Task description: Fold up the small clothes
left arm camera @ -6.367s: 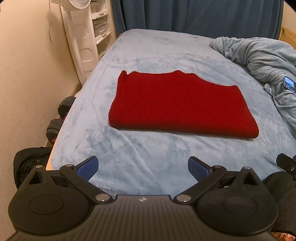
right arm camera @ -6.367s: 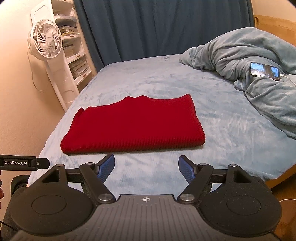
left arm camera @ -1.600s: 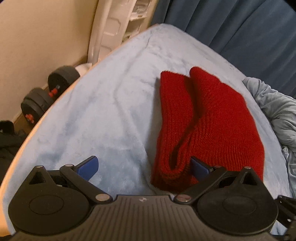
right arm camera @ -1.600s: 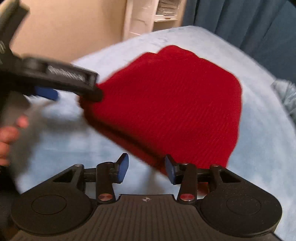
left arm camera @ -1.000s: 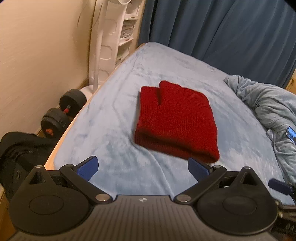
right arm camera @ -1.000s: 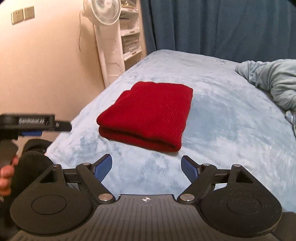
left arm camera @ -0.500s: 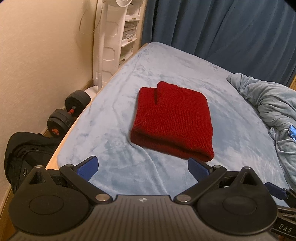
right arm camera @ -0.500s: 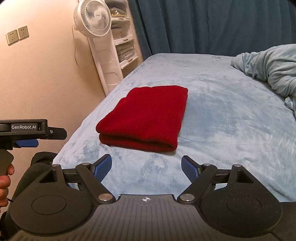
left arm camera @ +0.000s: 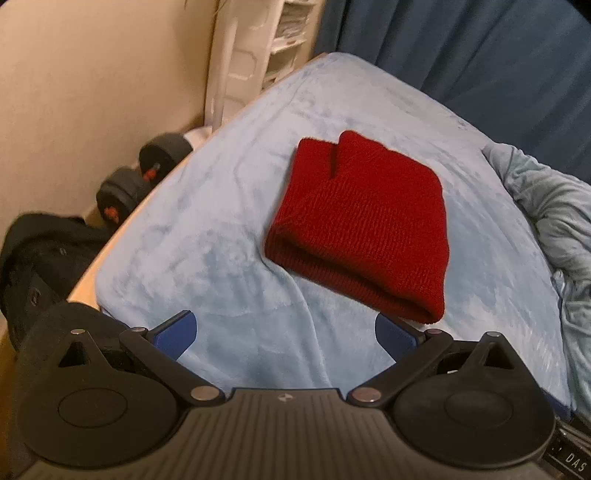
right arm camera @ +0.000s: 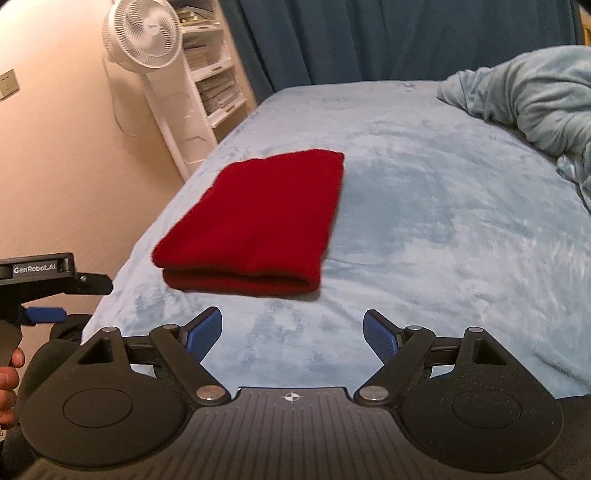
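Note:
A red knit sweater (left arm camera: 362, 225) lies folded into a compact rectangle on the light blue bed (left arm camera: 229, 236), its folded edge toward me. It also shows in the right wrist view (right arm camera: 258, 225). My left gripper (left arm camera: 286, 334) is open and empty, held just short of the sweater's near edge. My right gripper (right arm camera: 293, 334) is open and empty, a little back from the sweater. The left gripper also shows at the left edge of the right wrist view (right arm camera: 44, 295).
A rumpled blue-grey blanket (right arm camera: 528, 96) is heaped at the bed's right. A white fan (right arm camera: 144, 33) and white shelves (right arm camera: 210, 81) stand at the left by the wall. Dumbbells (left arm camera: 140, 177) and a black bag (left arm camera: 40, 254) lie on the floor beside the bed.
Both grippers have let go of the sweater and pulled back; it now lies folded in half again. In the last half second the left gripper has moved closer to it.

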The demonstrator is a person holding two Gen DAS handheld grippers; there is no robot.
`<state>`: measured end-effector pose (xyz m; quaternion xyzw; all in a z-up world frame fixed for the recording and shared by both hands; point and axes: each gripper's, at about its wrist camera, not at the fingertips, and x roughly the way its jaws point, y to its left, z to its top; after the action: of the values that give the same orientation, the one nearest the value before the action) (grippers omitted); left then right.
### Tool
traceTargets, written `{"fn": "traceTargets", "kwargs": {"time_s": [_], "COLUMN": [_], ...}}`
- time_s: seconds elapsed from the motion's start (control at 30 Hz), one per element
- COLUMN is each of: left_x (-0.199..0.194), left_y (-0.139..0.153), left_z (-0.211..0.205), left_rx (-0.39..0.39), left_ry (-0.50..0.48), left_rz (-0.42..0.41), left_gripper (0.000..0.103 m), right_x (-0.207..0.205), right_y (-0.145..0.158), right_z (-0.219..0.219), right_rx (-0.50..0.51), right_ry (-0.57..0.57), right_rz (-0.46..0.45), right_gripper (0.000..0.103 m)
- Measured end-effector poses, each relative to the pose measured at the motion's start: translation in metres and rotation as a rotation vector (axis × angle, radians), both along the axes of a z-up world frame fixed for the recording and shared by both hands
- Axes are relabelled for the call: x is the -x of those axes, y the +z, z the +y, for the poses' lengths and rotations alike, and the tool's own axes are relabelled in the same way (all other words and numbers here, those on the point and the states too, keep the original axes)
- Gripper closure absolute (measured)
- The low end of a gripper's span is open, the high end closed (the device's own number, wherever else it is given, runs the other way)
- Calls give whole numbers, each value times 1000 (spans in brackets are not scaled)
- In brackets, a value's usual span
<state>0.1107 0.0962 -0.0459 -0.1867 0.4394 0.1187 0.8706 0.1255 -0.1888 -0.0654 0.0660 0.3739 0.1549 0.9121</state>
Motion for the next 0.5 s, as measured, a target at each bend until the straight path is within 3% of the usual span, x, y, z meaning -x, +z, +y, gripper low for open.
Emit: {"fn": "traceTargets", "kwargs": {"time_s": [0.17, 0.27, 0.37, 0.5], "left_x": [-22, -42, -60, -83], "left_y": [-17, -26, -39, -60], "left_z": [6, 5, 6, 20], "left_rx": [96, 85, 102, 230], "left_ry": [67, 88, 116, 185], "left_rz": [20, 25, 32, 57], "left_gripper": [0, 0, 0, 0], "right_x": [-31, -71, -132, -232], "right_y": [-6, 0, 5, 6], "right_z": [-15, -28, -38, -33], "right_rx": [-9, -40, -65, -78], "right_ry": [-9, -8, 2, 44], "right_rz": [25, 17, 29, 79], "right_gripper": [16, 13, 11, 9]}}
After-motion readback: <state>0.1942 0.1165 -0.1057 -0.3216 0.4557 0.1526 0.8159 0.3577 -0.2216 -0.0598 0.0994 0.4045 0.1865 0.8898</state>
